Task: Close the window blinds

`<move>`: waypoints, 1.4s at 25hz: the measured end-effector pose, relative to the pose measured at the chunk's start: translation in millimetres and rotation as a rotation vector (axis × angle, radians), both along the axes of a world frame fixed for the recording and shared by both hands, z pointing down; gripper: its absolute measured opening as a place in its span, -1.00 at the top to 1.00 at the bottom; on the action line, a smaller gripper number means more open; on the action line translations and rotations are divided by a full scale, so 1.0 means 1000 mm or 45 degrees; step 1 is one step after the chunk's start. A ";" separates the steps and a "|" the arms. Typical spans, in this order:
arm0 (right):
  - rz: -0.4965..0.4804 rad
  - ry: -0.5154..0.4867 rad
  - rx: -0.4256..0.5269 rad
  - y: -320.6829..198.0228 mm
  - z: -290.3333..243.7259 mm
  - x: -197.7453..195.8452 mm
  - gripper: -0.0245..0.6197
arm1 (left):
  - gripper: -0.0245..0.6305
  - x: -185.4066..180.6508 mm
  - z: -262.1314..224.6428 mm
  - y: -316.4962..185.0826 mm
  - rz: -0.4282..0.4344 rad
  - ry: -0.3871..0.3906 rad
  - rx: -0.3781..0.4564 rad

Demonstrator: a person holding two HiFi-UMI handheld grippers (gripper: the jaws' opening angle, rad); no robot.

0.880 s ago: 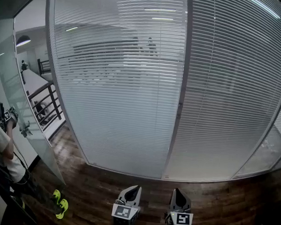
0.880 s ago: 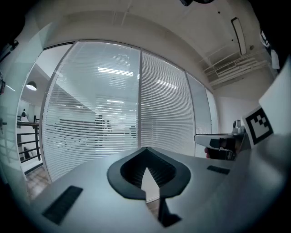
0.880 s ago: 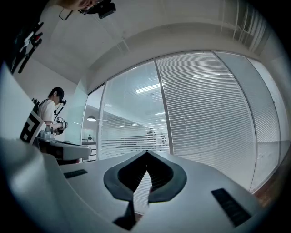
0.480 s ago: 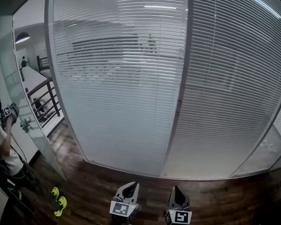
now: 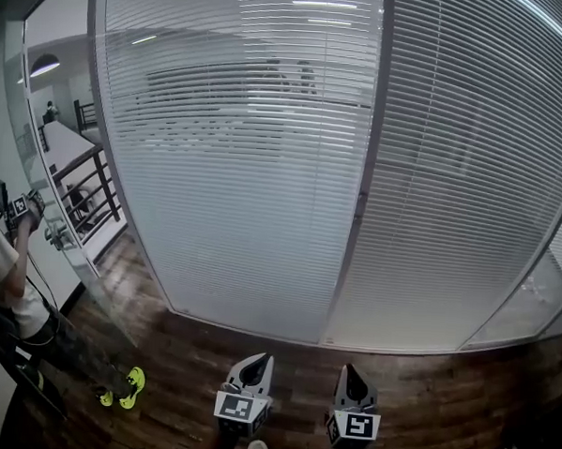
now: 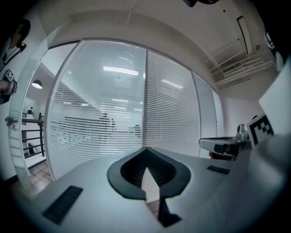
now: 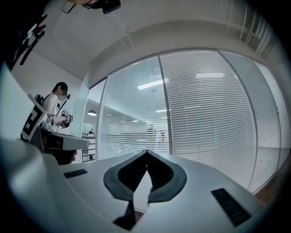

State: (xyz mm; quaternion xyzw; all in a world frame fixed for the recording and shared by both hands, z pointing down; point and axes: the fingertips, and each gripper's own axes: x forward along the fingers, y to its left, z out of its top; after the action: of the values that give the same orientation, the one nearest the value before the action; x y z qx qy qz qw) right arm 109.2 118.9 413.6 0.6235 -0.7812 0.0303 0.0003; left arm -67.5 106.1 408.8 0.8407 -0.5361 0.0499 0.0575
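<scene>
Though only gripper views show it, ceiling (image 6: 136,25) above blinds (image 6: 109,104)

Far left, a person (image 5: 6,280) in a white tee & neon-yellow shoes (image 5: 127,387) stands on the dark wood floor (image 5: 423,386), holding up a marker-tagged device (image 5: 24,205), w/ a dark railing (image 5: 90,195) & lit ceiling lamp (image 5: 45,66) farther back.

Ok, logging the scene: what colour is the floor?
Dark brown wood floor, clearest in the head view.
</scene>
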 end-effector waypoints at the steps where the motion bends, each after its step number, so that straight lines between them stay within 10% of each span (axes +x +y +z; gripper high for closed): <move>1: -0.013 -0.017 -0.020 -0.001 0.003 -0.002 0.91 | 0.93 -0.001 0.003 0.000 -0.001 0.004 -0.003; 17: -0.034 -0.114 -0.124 -0.049 0.013 -0.009 0.91 | 0.93 -0.039 0.002 -0.048 -0.051 0.048 -0.033; 35: 0.077 0.144 -0.024 -0.109 -0.019 -0.022 0.91 | 0.93 -0.053 -0.008 -0.121 0.029 -0.038 0.016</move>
State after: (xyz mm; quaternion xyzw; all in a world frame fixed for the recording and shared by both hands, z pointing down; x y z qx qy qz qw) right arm 87.3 10.2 394.2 0.6475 -0.7605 0.0024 0.0494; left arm -120.7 -15.3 401.1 0.8462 -0.5277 0.0596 0.0438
